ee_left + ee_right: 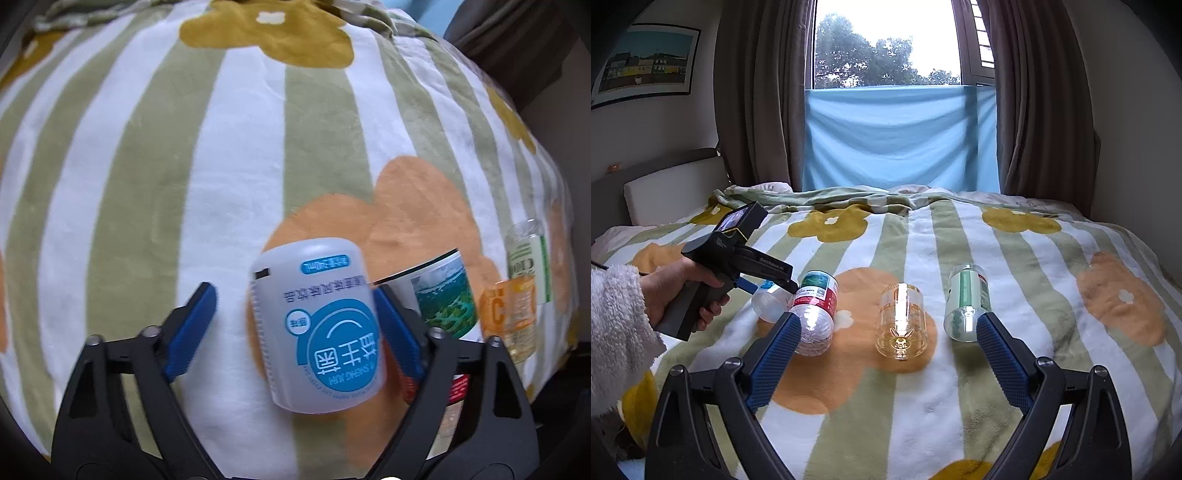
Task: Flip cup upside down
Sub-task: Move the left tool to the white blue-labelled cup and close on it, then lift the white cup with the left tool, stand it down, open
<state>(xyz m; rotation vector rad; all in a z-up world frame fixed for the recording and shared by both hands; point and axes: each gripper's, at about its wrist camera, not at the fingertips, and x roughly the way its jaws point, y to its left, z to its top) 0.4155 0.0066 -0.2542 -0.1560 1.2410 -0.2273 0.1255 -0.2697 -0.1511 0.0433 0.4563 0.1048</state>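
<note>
A white translucent cup (317, 328) with a round blue label stands out between the jaws of my left gripper (293, 290), its printed text upside down and its closed end pointing away. The jaws are open: the left blue pad (195, 328) is clear of the cup, while the right pad (397, 332) sits close against its side. In the right wrist view the same cup (770, 301) rests tilted on the blanket under the left gripper's tip (768, 285). My right gripper (888, 318) hovers open over the blanket, holding nothing.
Three more cups sit in a row on the striped flower blanket (960, 387): a red-and-green labelled one (816, 310), a clear one with orange print (901, 325), and a green-labelled one (966, 302). A hand in a fluffy white sleeve (617, 325) holds the left gripper. Curtains and a window stand behind the bed.
</note>
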